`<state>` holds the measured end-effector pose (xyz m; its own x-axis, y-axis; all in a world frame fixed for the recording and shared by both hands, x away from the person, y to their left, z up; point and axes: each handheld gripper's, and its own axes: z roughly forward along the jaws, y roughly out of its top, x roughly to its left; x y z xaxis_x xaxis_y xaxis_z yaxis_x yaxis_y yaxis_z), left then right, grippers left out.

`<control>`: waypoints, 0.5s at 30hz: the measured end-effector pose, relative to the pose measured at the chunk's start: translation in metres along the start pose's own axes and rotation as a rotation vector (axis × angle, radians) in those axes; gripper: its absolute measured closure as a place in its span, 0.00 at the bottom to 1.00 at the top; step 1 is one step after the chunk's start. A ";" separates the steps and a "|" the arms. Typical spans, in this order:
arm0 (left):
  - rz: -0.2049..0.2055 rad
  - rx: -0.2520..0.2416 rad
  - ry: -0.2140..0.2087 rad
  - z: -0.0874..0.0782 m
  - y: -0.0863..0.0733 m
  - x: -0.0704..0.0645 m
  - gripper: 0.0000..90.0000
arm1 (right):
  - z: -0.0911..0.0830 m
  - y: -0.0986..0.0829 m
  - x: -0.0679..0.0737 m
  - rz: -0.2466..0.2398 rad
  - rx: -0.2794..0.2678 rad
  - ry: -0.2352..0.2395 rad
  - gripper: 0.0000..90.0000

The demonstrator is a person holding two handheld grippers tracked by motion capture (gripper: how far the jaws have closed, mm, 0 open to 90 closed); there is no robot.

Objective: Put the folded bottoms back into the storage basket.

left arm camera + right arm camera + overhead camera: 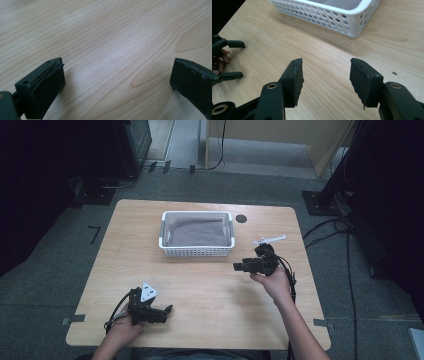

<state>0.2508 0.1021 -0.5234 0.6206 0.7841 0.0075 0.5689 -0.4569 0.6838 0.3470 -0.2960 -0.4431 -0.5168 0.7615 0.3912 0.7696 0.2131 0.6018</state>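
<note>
Resting low near the table's [200,290] front-left corner: left gripper [167,309], jaws spread wide over bare wood, gripping nothing. Hovering toward the right edge, just right of the basket's near-right corner: right gripper [237,267], jaws parted partway, likewise carrying nothing. Sitting at the middle of the far edge: white perforated basket [196,251], with grey folded cloth [195,231] lying inside. Judging by this, cloth apparently already stowed, with little remaining beyond pulling both grippers back. Lying beside the basket on the right: small white strip [270,239], too small for identifying.
</note>
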 end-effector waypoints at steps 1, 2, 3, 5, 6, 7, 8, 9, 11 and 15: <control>0.000 0.000 0.000 0.000 0.000 0.000 0.00 | -0.001 -0.003 -0.001 0.000 -0.002 -0.002 0.49; 0.000 0.000 0.000 0.000 0.000 0.000 0.00 | -0.002 -0.006 -0.002 0.004 -0.006 0.000 0.49; 0.000 0.000 0.000 0.000 0.000 0.000 0.00 | -0.003 -0.009 -0.004 0.004 -0.014 0.001 0.49; 0.000 0.000 0.000 0.000 0.000 0.000 0.00 | -0.004 -0.015 -0.007 0.016 -0.015 -0.002 0.48; 0.000 0.000 0.000 0.000 0.000 0.000 0.00 | -0.005 -0.019 -0.009 0.016 -0.017 0.000 0.48; 0.000 0.000 0.000 0.000 0.000 0.000 0.00 | -0.005 -0.022 -0.011 0.025 -0.015 0.002 0.48; 0.000 0.000 0.000 0.000 0.000 0.000 0.00 | -0.005 -0.025 -0.012 0.032 -0.014 0.001 0.48; 0.000 0.000 0.000 0.000 0.000 0.000 0.00 | -0.005 -0.028 -0.014 0.038 -0.009 -0.001 0.48; 0.001 0.001 0.000 0.000 0.000 0.000 0.00 | -0.006 -0.034 -0.017 0.043 -0.008 -0.009 0.48; 0.001 0.001 0.000 0.000 0.000 0.000 0.00 | -0.006 -0.046 -0.024 0.048 -0.009 -0.020 0.48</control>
<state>0.2508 0.1022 -0.5233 0.6214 0.7834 0.0084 0.5688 -0.4585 0.6828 0.3216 -0.3273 -0.4759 -0.4714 0.7830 0.4057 0.7899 0.1703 0.5891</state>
